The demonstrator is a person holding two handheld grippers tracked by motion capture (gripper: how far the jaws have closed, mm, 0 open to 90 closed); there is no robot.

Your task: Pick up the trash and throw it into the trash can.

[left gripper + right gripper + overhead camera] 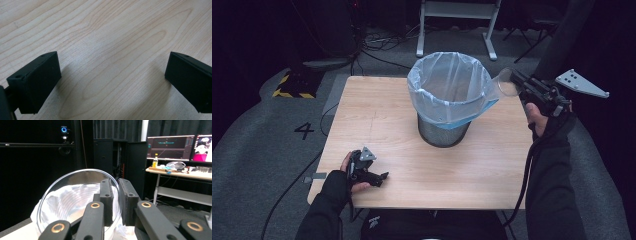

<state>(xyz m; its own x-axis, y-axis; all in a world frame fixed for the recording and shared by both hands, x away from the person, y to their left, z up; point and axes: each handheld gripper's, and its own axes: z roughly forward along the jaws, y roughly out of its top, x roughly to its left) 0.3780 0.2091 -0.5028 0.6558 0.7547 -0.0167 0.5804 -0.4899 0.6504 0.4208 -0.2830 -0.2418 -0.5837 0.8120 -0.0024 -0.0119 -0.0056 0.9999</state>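
Observation:
A black wire-mesh bin (443,131) lined with a clear plastic bag (447,85) stands on the wooden table (377,115), right of centre. My right gripper (518,80) is held in the air beside the bin's right rim, shut on the wall of a clear plastic cup (507,82). In the right gripper view the cup (70,200) lies on its side with its mouth toward the camera, and the right gripper (117,195) pinches its rim. My left gripper (382,177) rests at the table's front left, open, over bare wood (112,37) with nothing between its jaws.
A white desk frame (457,15) and loose cables (382,42) are on the grey floor behind the table. A "4" mark (304,131) and yellow-black tape (292,92) lie to the left. A desk with monitors (172,145) stands far off.

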